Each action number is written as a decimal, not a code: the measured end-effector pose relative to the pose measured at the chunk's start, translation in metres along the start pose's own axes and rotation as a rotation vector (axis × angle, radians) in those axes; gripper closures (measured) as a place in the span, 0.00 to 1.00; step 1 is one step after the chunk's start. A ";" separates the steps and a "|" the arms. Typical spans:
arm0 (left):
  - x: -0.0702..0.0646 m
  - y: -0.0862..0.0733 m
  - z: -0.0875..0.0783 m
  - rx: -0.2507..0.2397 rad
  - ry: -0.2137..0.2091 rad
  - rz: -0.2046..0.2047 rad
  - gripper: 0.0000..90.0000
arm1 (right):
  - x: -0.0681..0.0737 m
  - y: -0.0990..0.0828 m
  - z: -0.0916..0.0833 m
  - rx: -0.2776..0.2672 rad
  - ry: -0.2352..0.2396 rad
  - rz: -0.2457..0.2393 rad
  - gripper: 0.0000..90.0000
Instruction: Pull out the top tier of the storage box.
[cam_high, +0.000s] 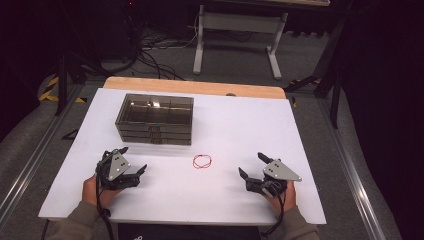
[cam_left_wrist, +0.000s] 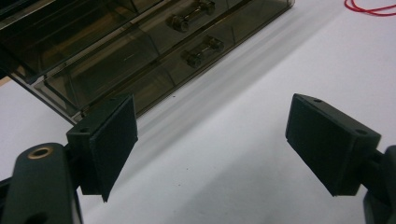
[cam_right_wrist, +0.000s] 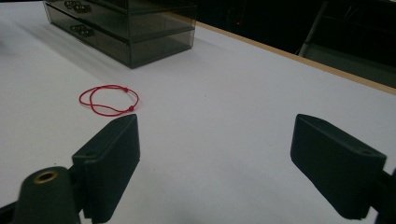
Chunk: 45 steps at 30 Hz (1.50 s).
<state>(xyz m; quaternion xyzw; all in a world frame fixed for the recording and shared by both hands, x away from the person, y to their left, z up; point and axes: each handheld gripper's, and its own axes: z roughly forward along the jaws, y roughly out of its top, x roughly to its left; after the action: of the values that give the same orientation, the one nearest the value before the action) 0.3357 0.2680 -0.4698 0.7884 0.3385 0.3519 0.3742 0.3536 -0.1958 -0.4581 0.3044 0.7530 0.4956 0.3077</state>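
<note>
A thin red cord loop (cam_high: 202, 161) lies on the white table, between the two hands and in front of a smoky clear drawer box (cam_high: 155, 118). My left gripper (cam_high: 134, 161) rests at the near left, jaws wide apart and empty; its own view (cam_left_wrist: 212, 140) looks at the box's drawers (cam_left_wrist: 140, 51) with their small handles, and the red cord (cam_left_wrist: 371, 8) peeks in at the top right. My right gripper (cam_high: 251, 165) sits at the near right, open and empty (cam_right_wrist: 215, 161). Its view has the cord (cam_right_wrist: 109, 99) ahead to the left and the box (cam_right_wrist: 123, 25) beyond.
The white tabletop (cam_high: 240, 125) has a wooden strip (cam_high: 195, 86) along its far edge. Beyond it stand a white table frame (cam_high: 237, 37) and loose cables (cam_high: 150, 50) on the grey floor. Metal rails (cam_high: 30, 165) run along both sides.
</note>
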 end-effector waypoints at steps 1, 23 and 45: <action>0.000 0.000 0.000 -0.006 0.001 -0.004 0.20 | 0.000 0.000 0.000 0.002 0.000 -0.001 0.19; 0.000 0.036 0.042 -0.106 0.153 0.048 0.56 | 0.002 -0.003 0.005 0.034 0.018 -0.032 0.19; -0.020 0.048 0.060 -0.067 0.429 0.232 0.87 | 0.003 -0.003 0.006 0.043 0.020 -0.051 0.20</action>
<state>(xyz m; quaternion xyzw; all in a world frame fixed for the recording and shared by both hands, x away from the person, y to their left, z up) 0.3870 0.2072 -0.4648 0.7165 0.3054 0.5628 0.2769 0.3558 -0.1909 -0.4633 0.2869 0.7741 0.4742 0.3061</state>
